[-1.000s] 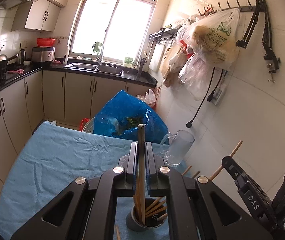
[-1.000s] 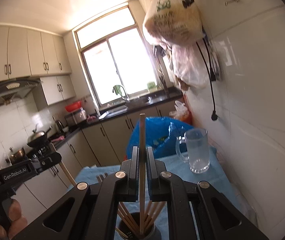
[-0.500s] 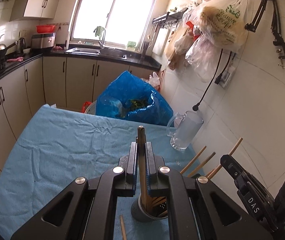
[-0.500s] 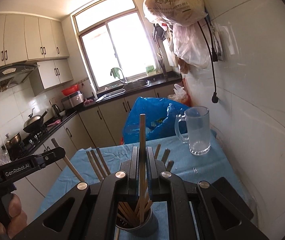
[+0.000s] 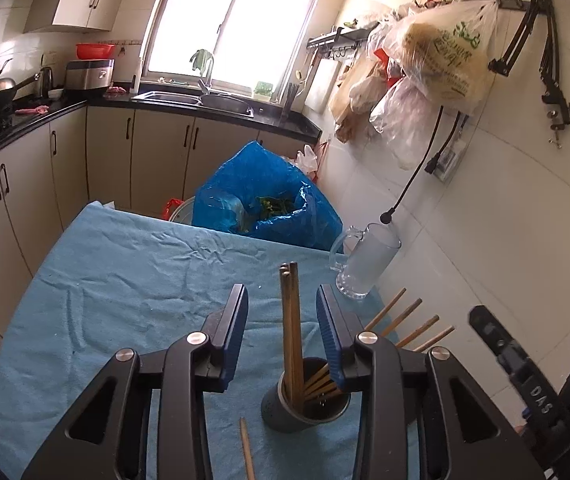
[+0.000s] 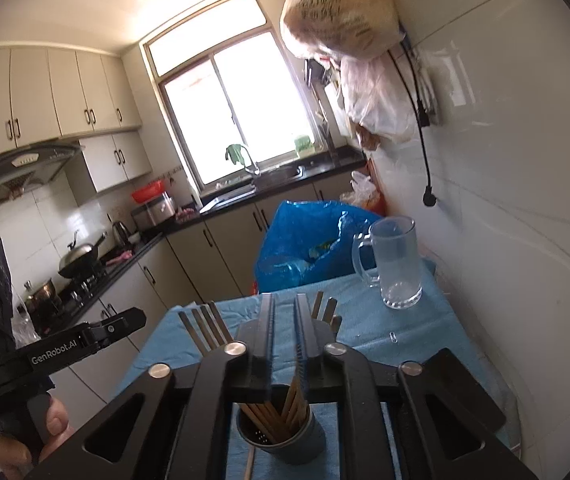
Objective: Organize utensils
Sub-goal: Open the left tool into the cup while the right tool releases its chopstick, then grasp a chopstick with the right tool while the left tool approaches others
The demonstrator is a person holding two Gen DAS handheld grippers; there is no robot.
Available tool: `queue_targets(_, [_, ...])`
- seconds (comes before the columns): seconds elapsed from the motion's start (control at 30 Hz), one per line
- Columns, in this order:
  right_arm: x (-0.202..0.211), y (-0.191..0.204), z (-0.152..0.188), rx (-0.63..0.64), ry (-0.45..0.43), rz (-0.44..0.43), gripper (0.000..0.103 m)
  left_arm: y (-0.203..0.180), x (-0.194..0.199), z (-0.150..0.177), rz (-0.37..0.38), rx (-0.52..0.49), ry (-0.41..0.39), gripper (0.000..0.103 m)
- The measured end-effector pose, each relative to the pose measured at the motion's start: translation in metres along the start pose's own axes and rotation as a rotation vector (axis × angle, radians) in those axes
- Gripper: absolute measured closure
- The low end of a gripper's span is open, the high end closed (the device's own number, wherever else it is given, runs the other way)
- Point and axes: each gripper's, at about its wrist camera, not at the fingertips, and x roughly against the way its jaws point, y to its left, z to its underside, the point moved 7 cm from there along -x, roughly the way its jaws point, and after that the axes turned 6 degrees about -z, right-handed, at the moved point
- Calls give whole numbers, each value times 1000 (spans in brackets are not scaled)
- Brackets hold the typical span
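I see my left hand-held gripper (image 5: 281,330) spread wide, holding nothing, above the cup (image 5: 305,404) of chopsticks (image 5: 289,320) on the blue worktop (image 5: 125,280). My right hand-held gripper (image 6: 284,334), narrowly parted, grips nothing over that cup.

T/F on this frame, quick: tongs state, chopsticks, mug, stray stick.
1. The left tongs are open. True.
2. The right tongs grip a chopstick. False: open and empty, above the chopsticks standing in the cup.
3. The glass mug lies on its side. False: it stands upright on the blue cloth.
4. One loose chopstick lies on the cloth beside the cup. True.
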Motion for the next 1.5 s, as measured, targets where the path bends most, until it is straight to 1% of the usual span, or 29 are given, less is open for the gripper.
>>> queue_targets(0.1, [19,1,3,-16,-15,-14,79,15,13,7,-9,9,-4,68])
queue_targets(0.17, [30,3,11,-19,-10,-24,78,25,18,16,-22,8,2,67])
queue_targets(0.3, [42,3,45,-28,49,-42,77,58,20,49,-62,25,54,66])
queue_targets(0.37, [41,1,65,-42,93,-49,77,75,16,71,-93,31,99,66])
queue_targets(0.43, [34,0,87,-59,156,-59,75,89,10,95,-111,39,148,66])
queue_targets(0.47, [28,0,103,-69,203,-67,75,96,7,108,-123,42,176,66])
queue_targets(0.53, [17,-3,122,-81,262,-64,75,109,2,131,-142,59,223,66])
queue_targets(0.63, [-4,-4,158,-111,375,-64,75,126,-8,167,-166,75,305,66])
queue_targets(0.7, [-16,-5,173,-126,428,-67,75,135,-12,186,-189,69,331,66])
queue_targets(0.8, [-32,-1,192,-126,501,-73,75,146,-15,203,-226,59,350,66])
queue_targets(0.87, [-41,3,202,-116,537,-73,75,149,-14,209,-219,69,361,66])
queue_targets(1.0, [-61,15,217,-87,589,-74,75,155,-13,211,-210,81,362,66])
queue_targets(1.13, [-82,25,226,-46,623,-53,75,157,-9,210,-197,76,358,66])
queue_targets(1.2, [-95,29,229,-18,633,-30,73,158,-10,210,-190,74,359,66])
queue_targets(1.43, [-135,34,234,48,669,39,73,164,-10,209,-176,77,361,66])
queue_targets(1.5, [-143,33,235,86,685,90,73,166,-10,207,-171,80,363,66])
